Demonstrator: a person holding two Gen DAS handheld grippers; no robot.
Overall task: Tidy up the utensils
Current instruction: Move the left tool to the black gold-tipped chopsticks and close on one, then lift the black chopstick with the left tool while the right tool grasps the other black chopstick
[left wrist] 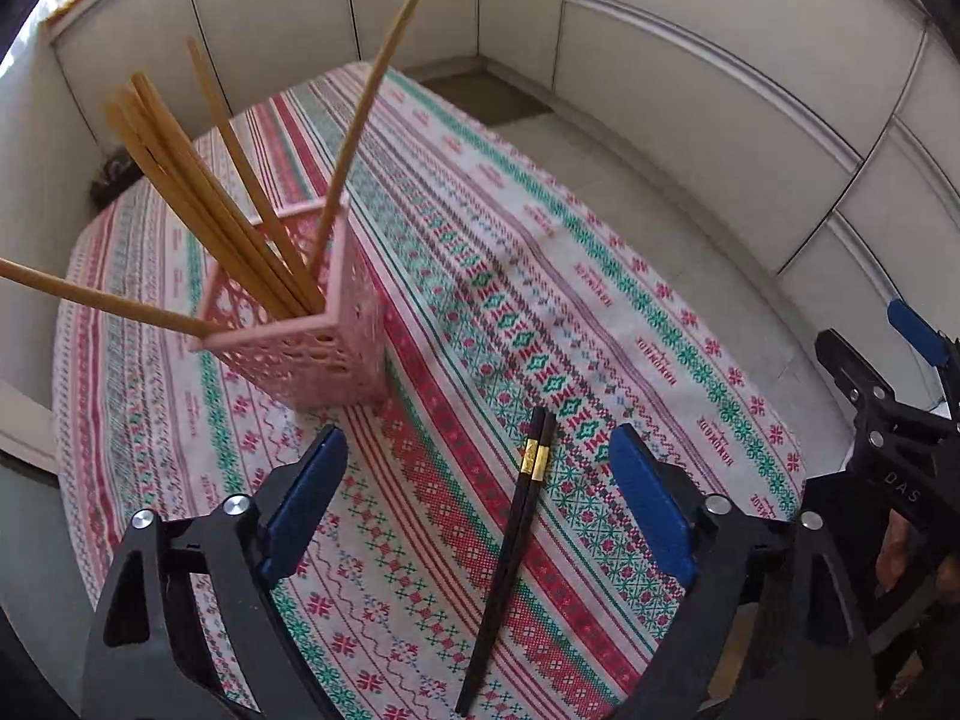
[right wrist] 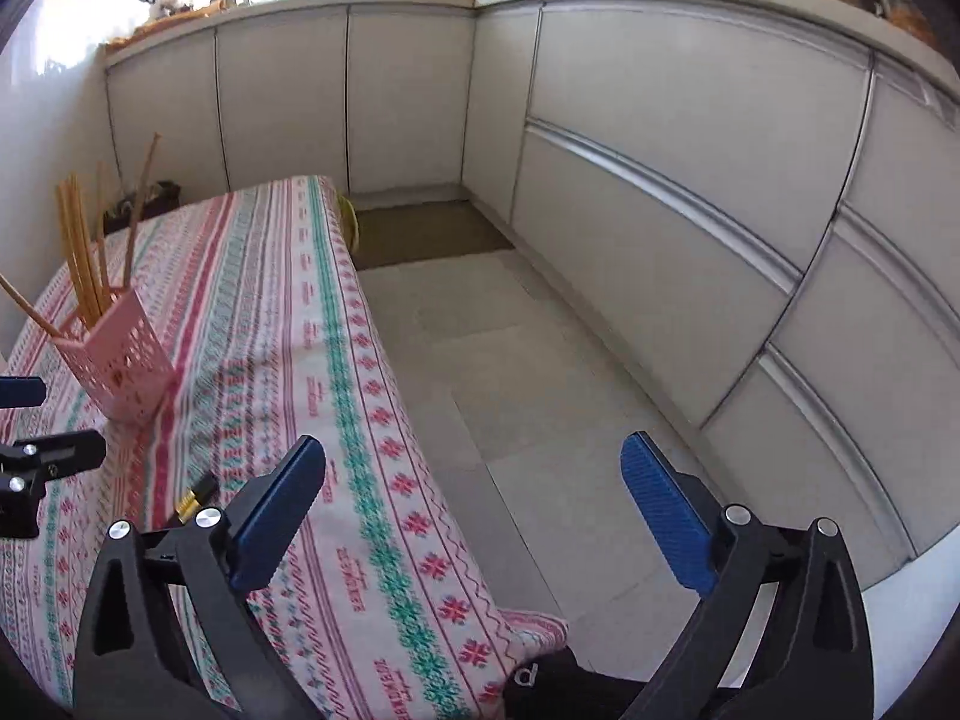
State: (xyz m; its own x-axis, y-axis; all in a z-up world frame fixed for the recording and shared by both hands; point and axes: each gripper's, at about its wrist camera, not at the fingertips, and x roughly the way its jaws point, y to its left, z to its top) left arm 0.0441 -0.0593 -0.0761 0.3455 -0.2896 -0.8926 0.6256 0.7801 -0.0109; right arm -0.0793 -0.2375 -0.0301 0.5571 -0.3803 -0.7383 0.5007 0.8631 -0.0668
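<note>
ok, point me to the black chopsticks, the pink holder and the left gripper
black chopsticks (left wrist: 517,531): left wrist view, mid-shaft below the gold bands.
pink holder (left wrist: 327,363): left wrist view, front perforated wall.
left gripper (left wrist: 477,468): left wrist view, midway between the blue fingertips.

1. The left gripper (left wrist: 477,504) is spread wide, its two blue-padded fingers (left wrist: 306,504) well apart with nothing between the pads.
2. It tilts downward, black finger arms angling in from the lower corners of its own view.
3. The right gripper (right wrist: 474,516) is likewise spread wide, and its blue fingers (right wrist: 666,516) grip nothing.
4. The right gripper sits to the right of the left one and shows at the right edge of the left view; the left gripper shows at the left edge of the right view.
</note>
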